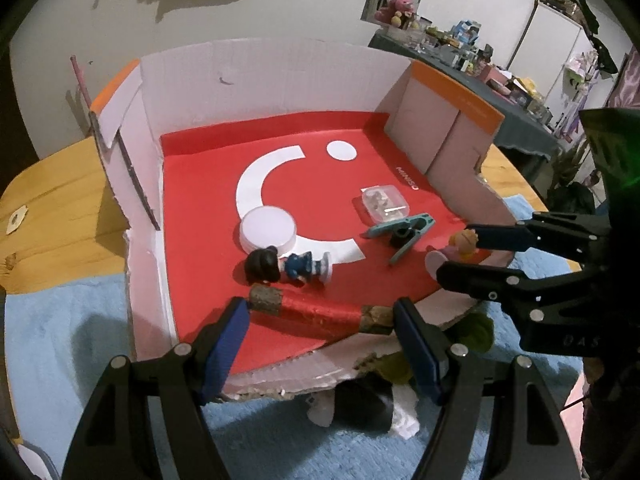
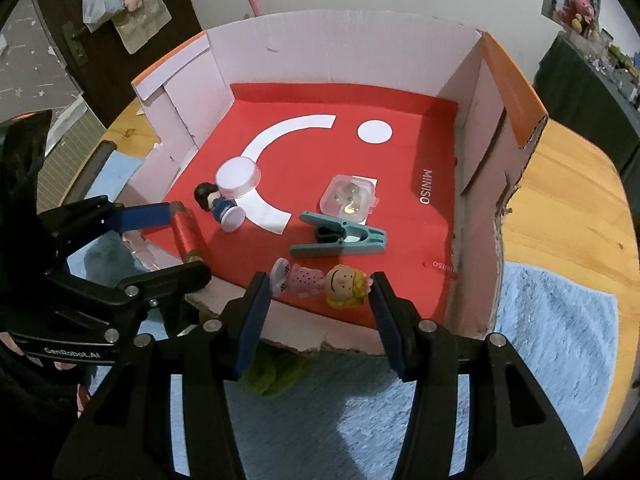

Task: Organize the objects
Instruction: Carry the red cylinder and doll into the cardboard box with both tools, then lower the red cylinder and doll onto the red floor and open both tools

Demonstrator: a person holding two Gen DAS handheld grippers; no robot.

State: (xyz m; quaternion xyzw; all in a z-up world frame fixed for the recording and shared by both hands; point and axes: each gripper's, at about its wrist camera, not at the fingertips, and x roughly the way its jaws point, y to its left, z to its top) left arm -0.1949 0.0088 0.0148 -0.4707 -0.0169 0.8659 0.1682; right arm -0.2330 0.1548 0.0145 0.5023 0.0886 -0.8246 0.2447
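Cardboard box (image 2: 328,48), glossy red floor (image 2: 400,200)

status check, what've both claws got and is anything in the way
Left claw shut on red spool, right claw shut on blonde figurine. Both at the box's torn front edge. Teal clip close behind figurine.

Wooden table (image 2: 568,200) under a blue cloth (image 2: 552,328), white wall (image 1: 280,12), possibly a cluttered dark sideboard (image 1: 516,120) behind.

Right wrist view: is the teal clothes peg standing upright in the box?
No. The teal clothes peg lies flat on the red floor of the box, beside the small clear case.
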